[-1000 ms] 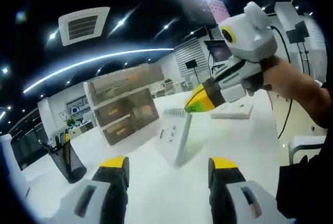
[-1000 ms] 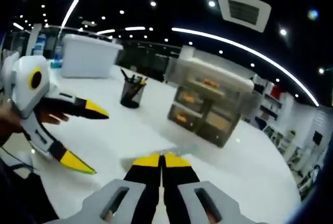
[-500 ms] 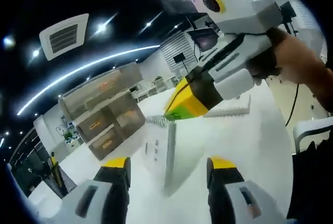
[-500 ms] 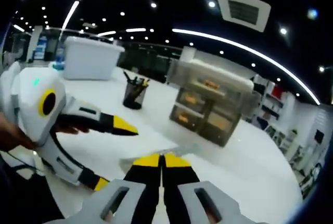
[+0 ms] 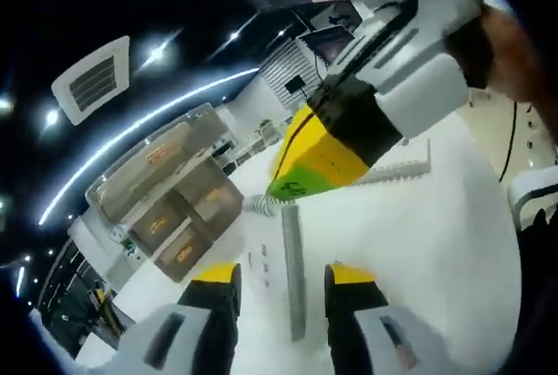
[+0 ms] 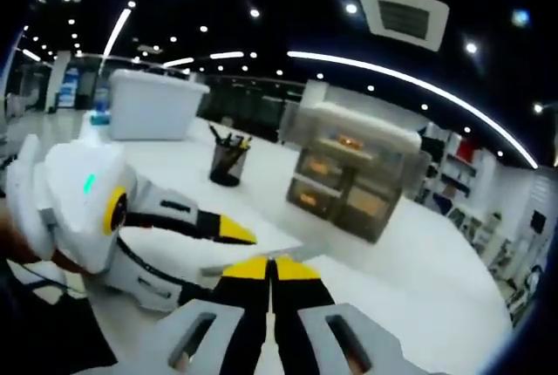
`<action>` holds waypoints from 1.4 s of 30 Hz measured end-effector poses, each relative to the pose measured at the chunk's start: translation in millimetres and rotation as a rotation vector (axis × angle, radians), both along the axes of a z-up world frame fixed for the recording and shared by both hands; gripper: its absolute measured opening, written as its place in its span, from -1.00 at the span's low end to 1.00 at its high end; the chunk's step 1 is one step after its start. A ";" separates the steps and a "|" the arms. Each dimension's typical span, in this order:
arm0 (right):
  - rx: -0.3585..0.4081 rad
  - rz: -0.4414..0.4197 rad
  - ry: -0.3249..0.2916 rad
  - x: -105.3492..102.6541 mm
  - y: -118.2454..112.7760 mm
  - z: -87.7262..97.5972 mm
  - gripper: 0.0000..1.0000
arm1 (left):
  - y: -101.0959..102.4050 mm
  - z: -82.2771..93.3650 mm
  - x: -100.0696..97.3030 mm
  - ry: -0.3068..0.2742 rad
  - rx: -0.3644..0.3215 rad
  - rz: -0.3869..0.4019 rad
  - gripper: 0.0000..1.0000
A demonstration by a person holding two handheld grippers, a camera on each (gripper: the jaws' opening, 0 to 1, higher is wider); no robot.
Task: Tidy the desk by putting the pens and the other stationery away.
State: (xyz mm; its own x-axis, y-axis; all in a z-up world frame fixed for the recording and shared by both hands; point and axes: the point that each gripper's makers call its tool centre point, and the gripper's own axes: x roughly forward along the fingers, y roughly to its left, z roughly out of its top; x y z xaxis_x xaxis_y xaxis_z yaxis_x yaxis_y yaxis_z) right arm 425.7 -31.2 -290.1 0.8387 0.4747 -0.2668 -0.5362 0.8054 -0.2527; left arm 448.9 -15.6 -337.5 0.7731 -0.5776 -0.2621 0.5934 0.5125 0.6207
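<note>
White spiral notebook edge-on between the spread fingers of the left gripper, its coil end pinched in the pressed-together tips of the right gripper, drawer unit beyond, pen cup further left, white desk underneath

The desk is smooth, glossy white; on it the drawer unit looks like translucent, slightly frosted plastic; left of that unit the pen cup is dark mesh; the notebook has a shiny wire spiral and matt white cover.
</note>
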 end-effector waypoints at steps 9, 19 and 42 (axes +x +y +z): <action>0.027 -0.003 0.016 -2.3 -3.1 -2.4 -1.00 | -3.1 -3.1 -1.0 -0.161 0.217 0.013 -0.66; 0.052 0.010 0.033 -4.6 -3.7 -8.6 -0.99 | 4.2 1.8 1.7 -0.261 0.339 0.039 -0.85; 0.076 -0.030 -0.006 -6.4 -26.8 -13.8 -0.61 | 37.2 49.3 0.9 -0.473 0.487 0.076 -0.86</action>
State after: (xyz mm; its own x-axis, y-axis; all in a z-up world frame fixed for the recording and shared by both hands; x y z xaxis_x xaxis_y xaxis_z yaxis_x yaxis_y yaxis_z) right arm 419.3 -57.9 -303.9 0.8543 0.4680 -0.2259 -0.5103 0.8379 -0.1937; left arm 449.9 21.7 -288.2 0.9023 -0.4186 -0.1025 0.1751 0.1388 0.9747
